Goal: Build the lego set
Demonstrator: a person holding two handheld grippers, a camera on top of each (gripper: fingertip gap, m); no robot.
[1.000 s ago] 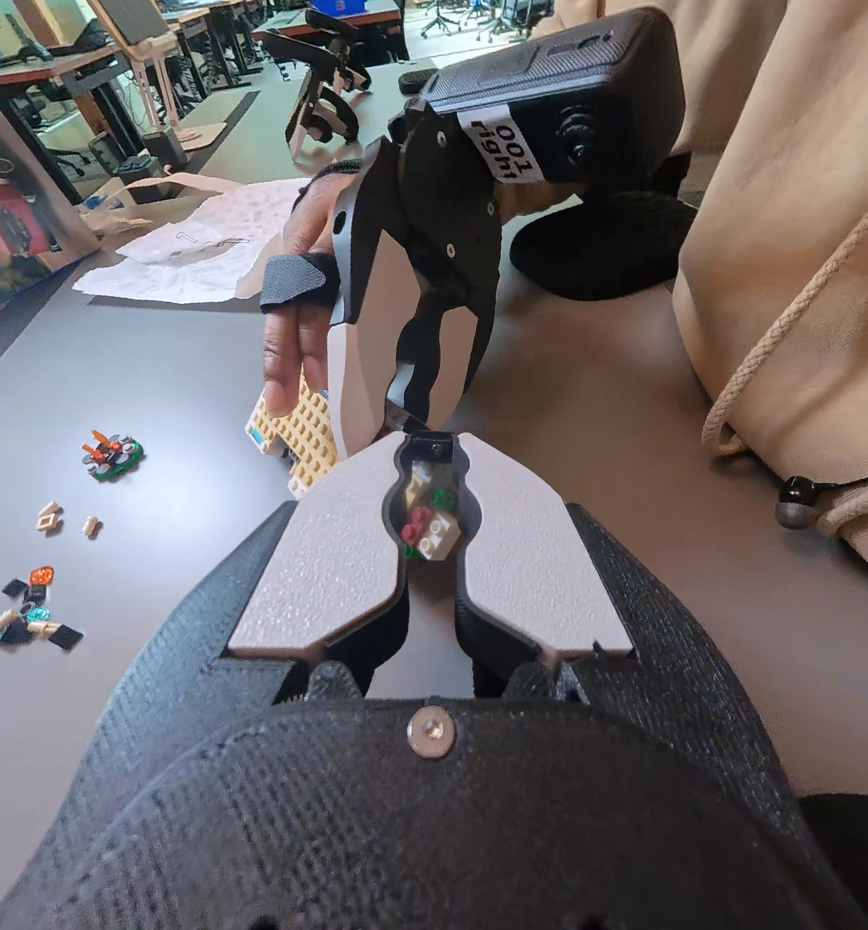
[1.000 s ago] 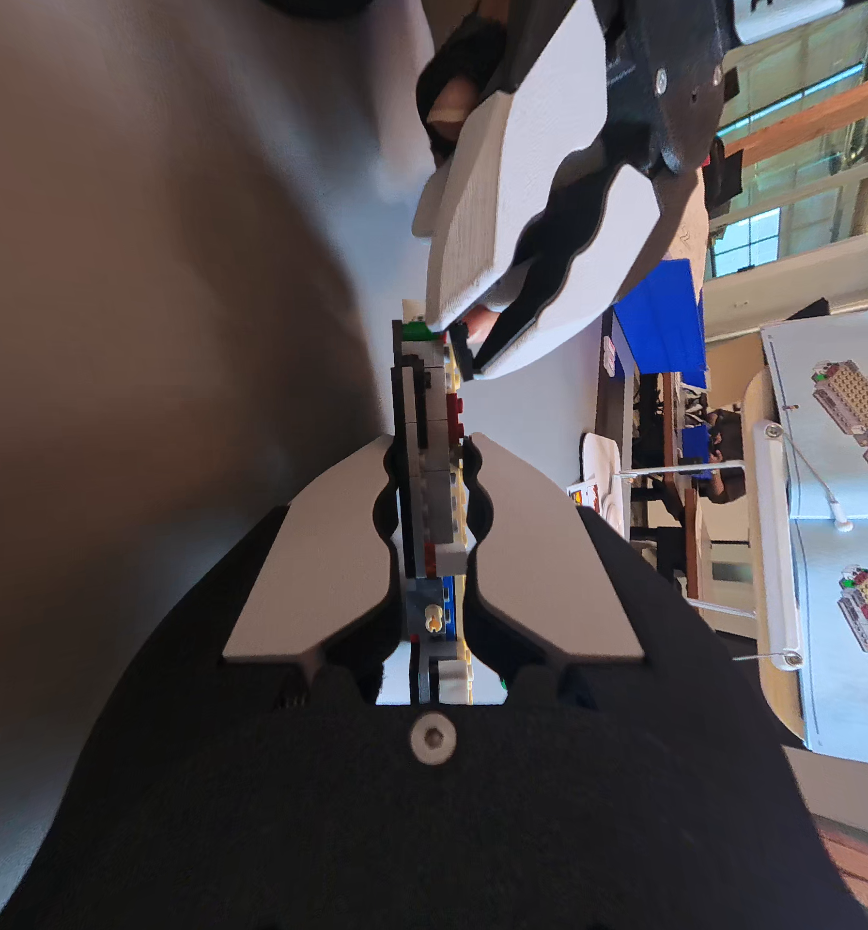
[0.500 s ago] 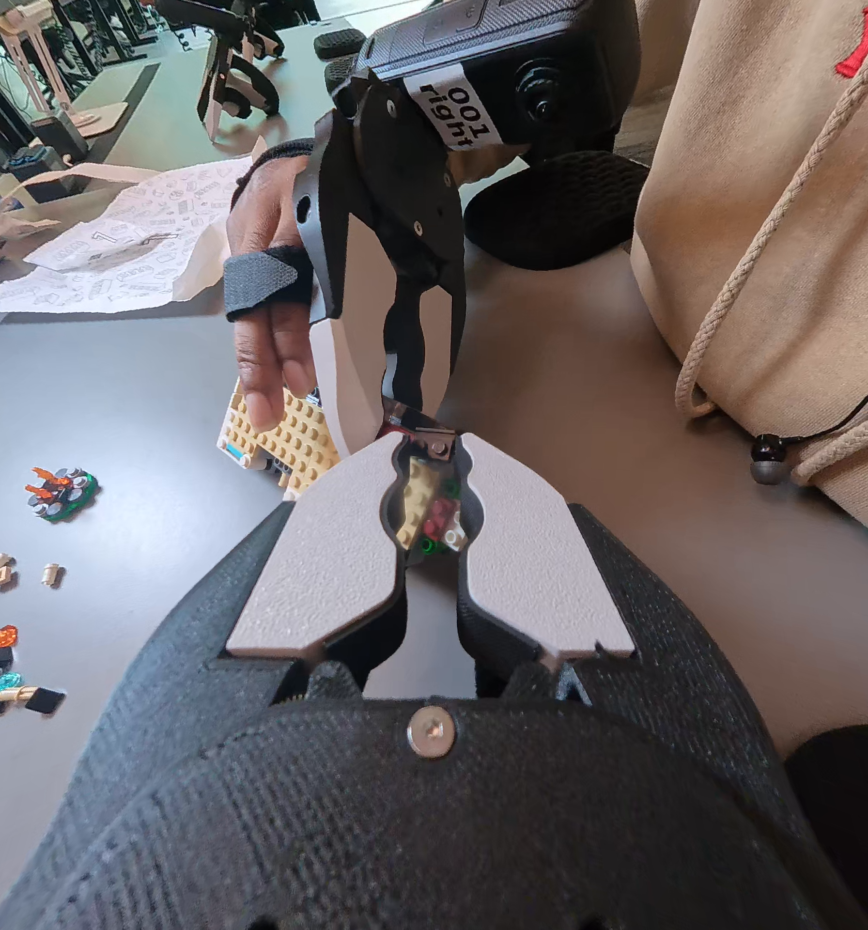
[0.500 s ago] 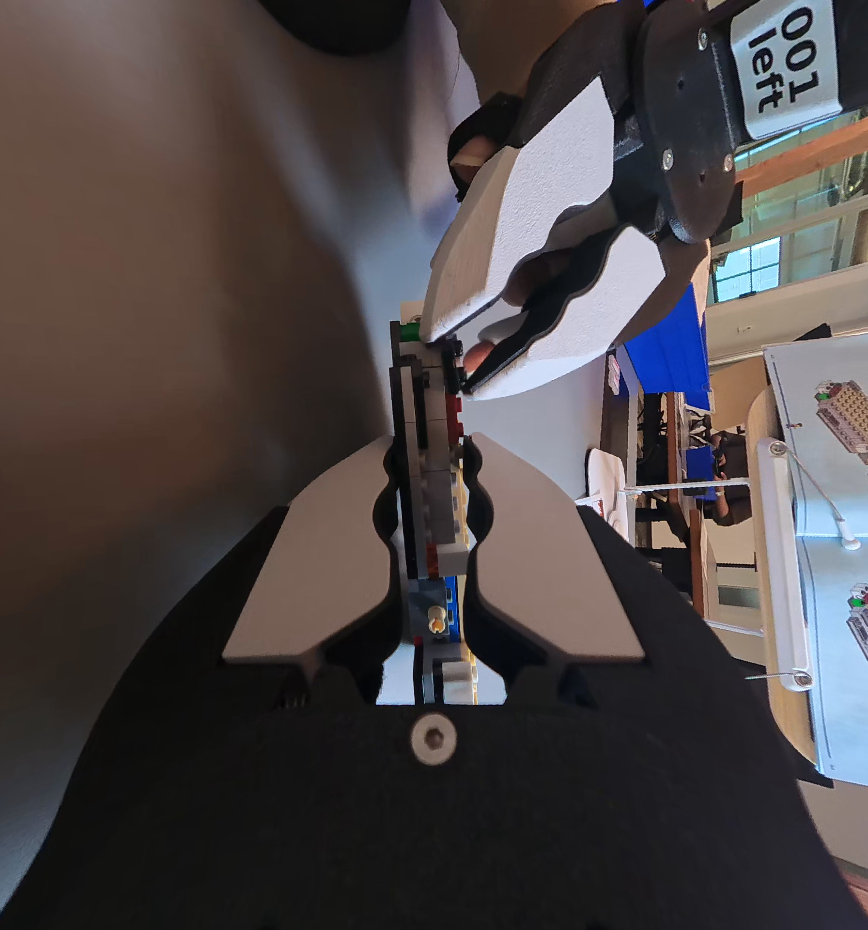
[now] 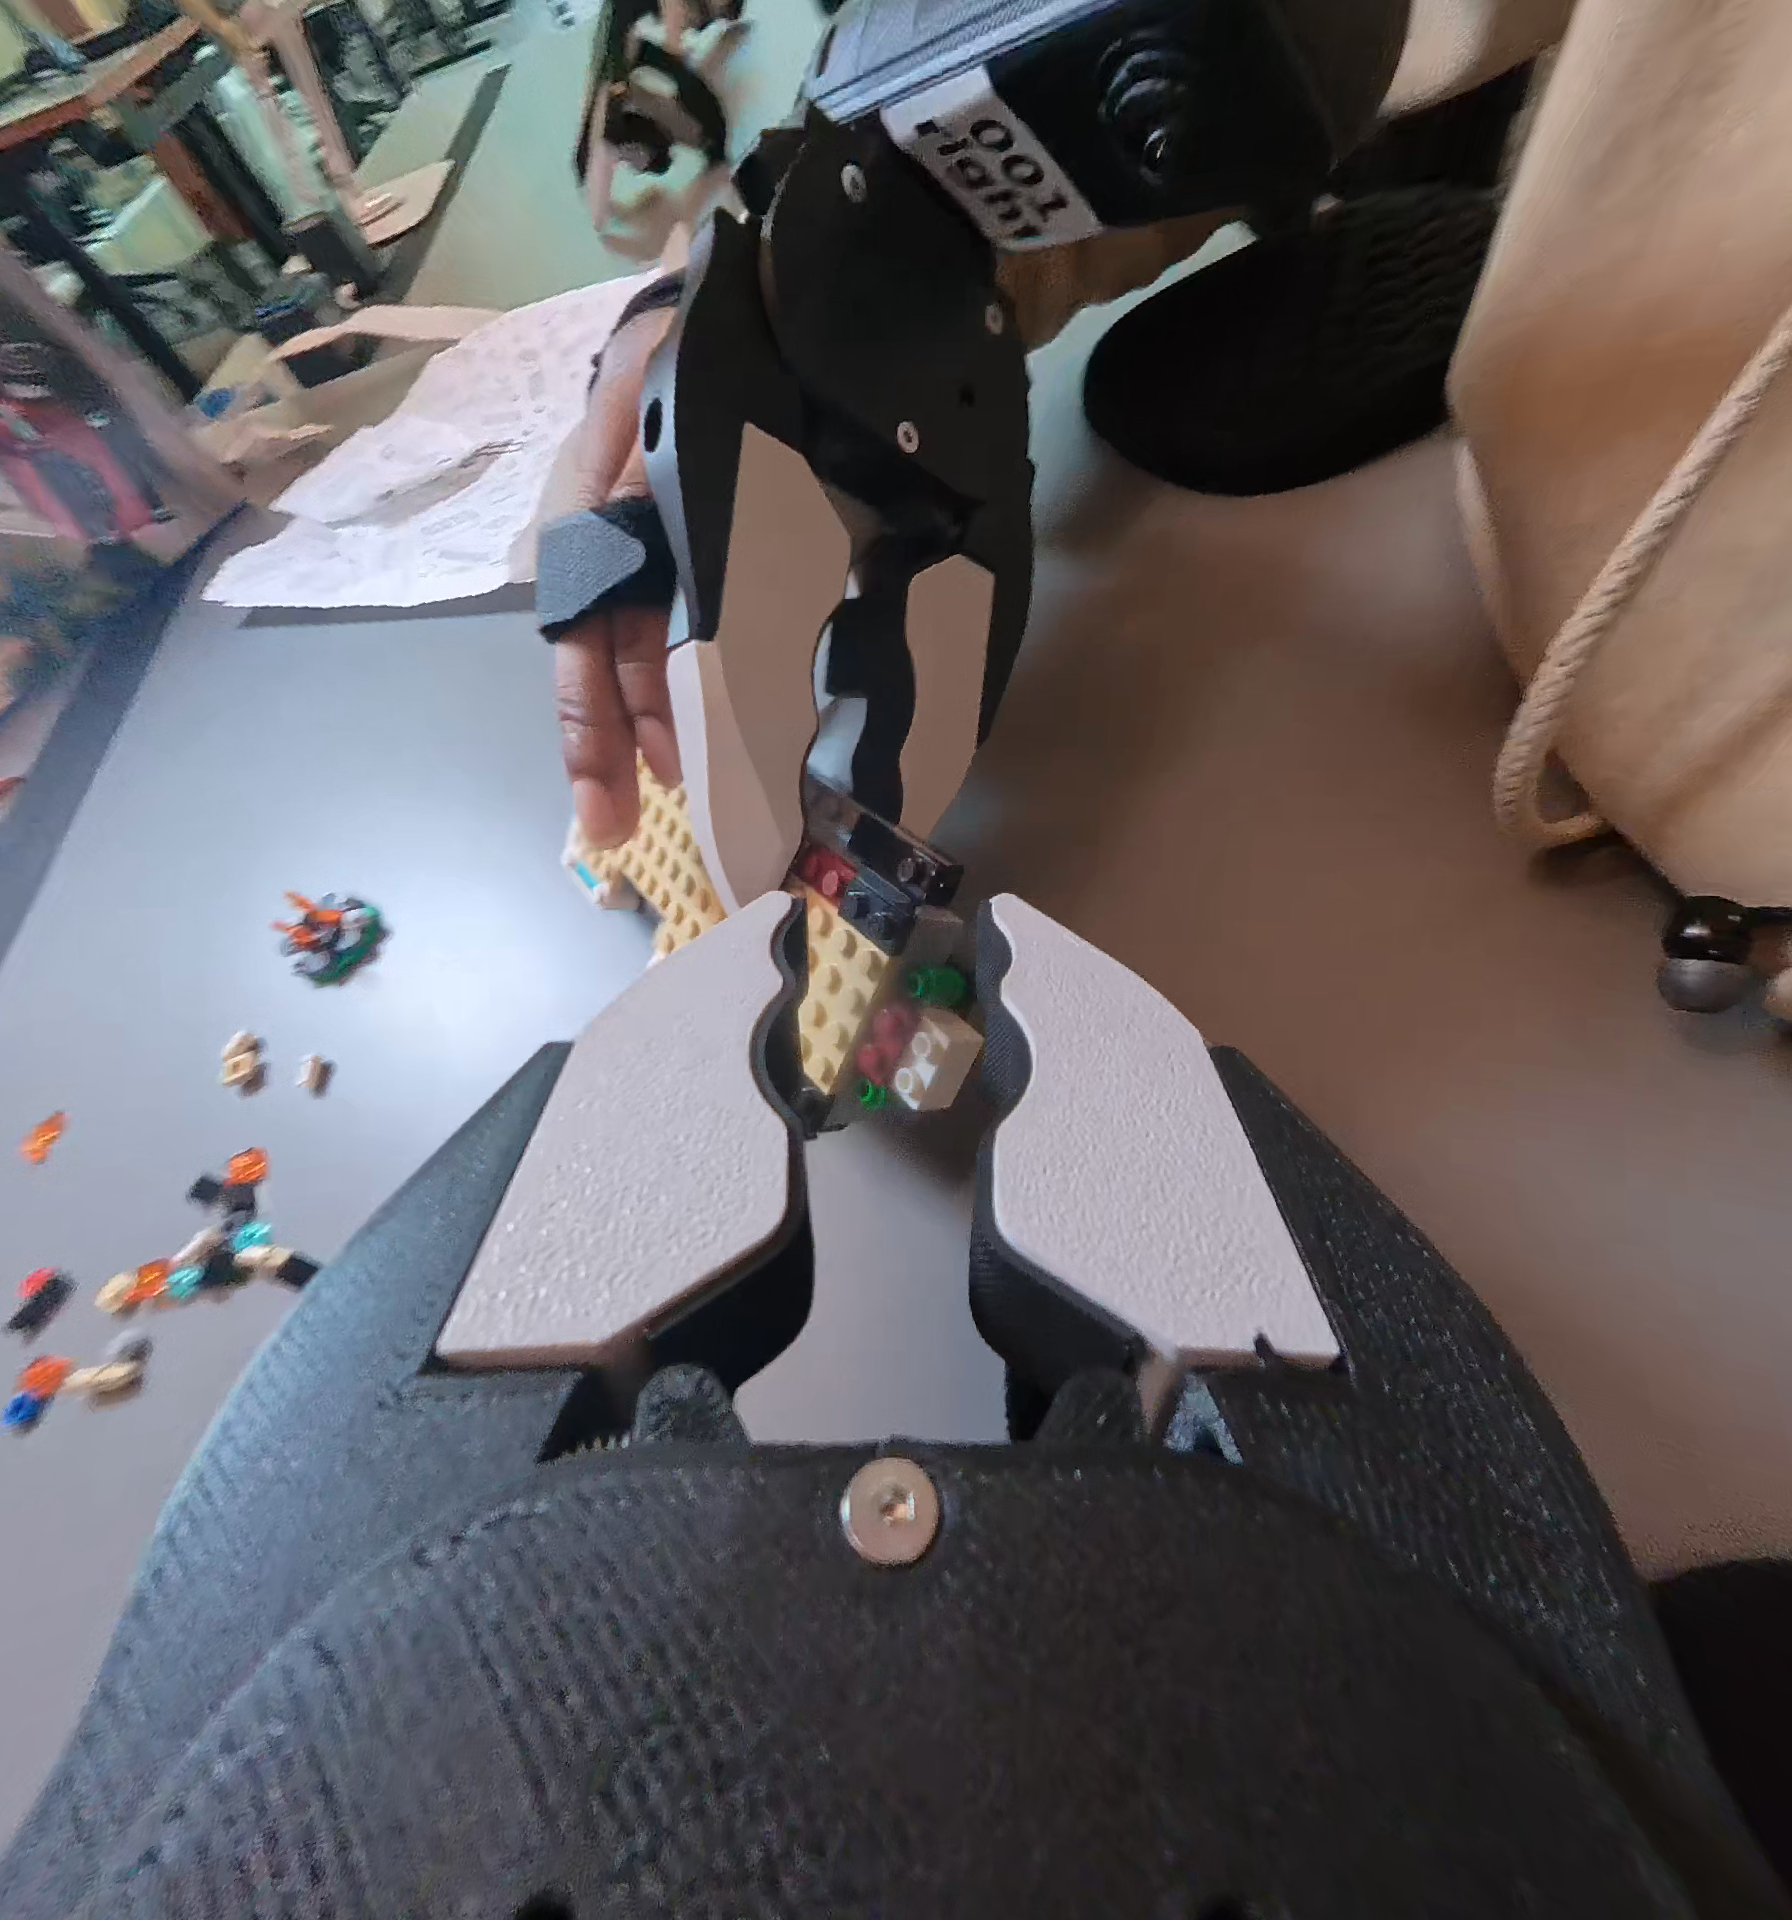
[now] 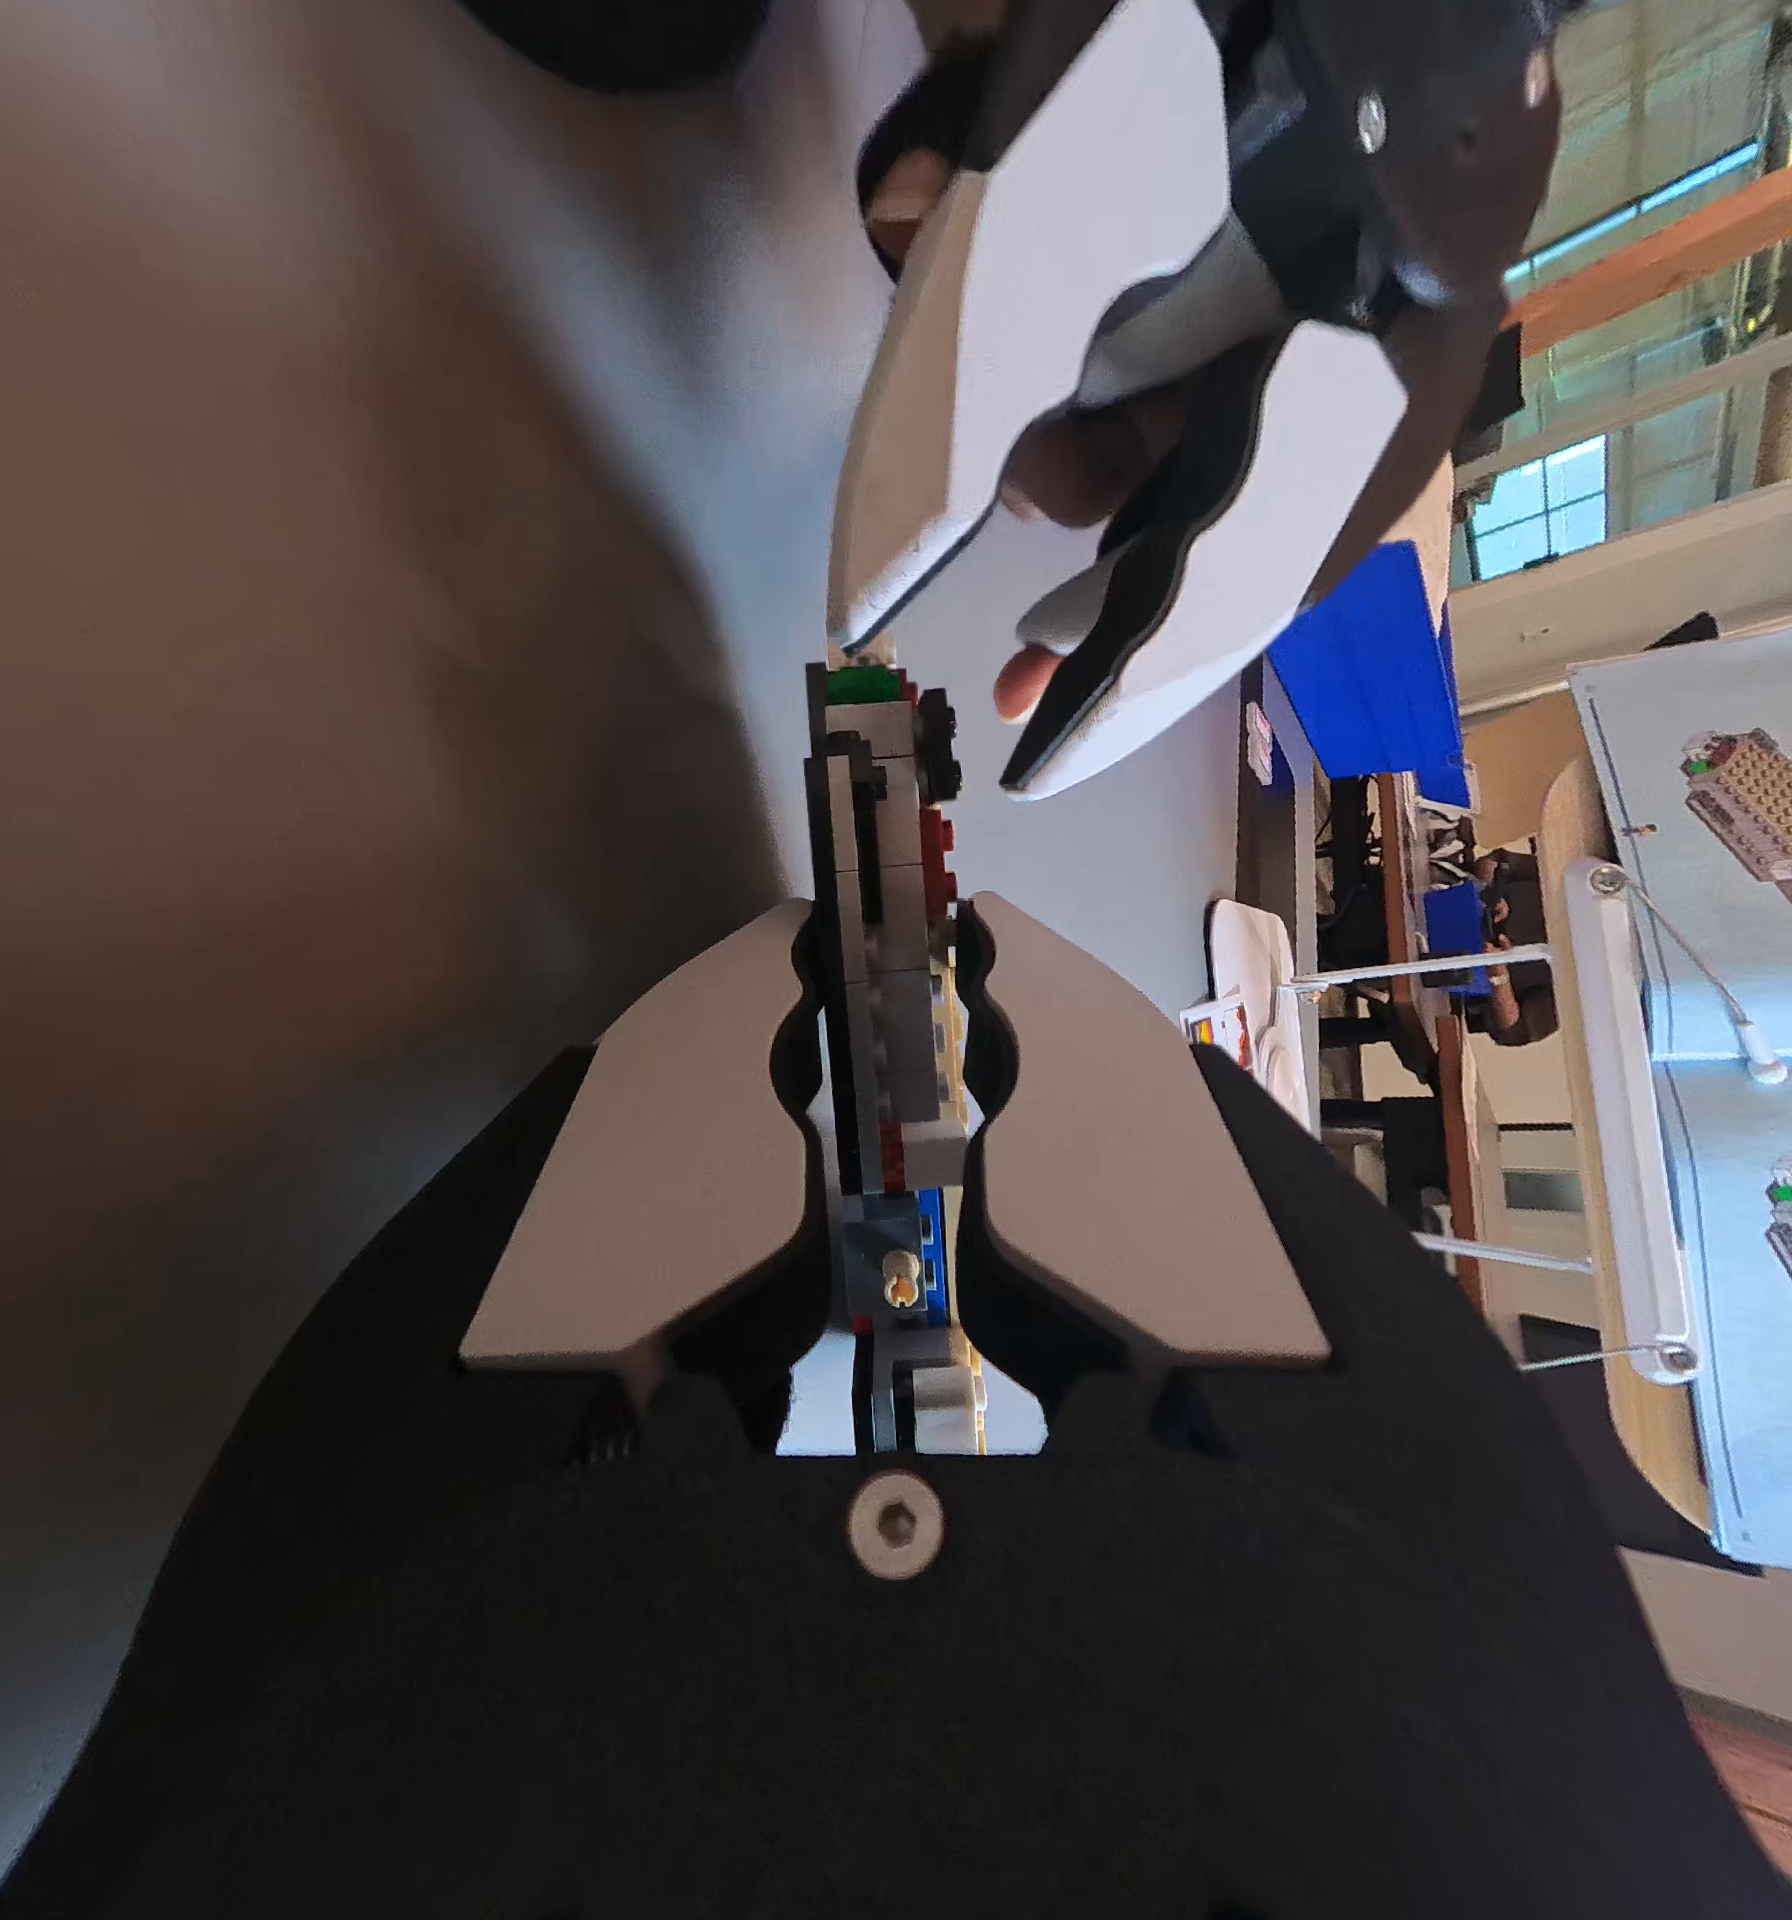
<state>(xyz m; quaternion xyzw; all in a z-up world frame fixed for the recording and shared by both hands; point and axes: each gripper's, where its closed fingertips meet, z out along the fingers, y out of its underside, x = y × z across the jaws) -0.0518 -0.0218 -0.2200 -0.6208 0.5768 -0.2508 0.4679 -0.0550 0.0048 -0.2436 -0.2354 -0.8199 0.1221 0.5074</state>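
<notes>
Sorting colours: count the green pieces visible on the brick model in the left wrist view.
2: a larger green stud beside the right finger and a smaller one at the model's near edge. More may be hidden.

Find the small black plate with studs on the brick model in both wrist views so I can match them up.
Left wrist view: black plate at centre, just beyond the open left gripper.
Right wrist view: black plate above centre, on the model's right edge.
Shared landmark: the green piece beside it.
</notes>
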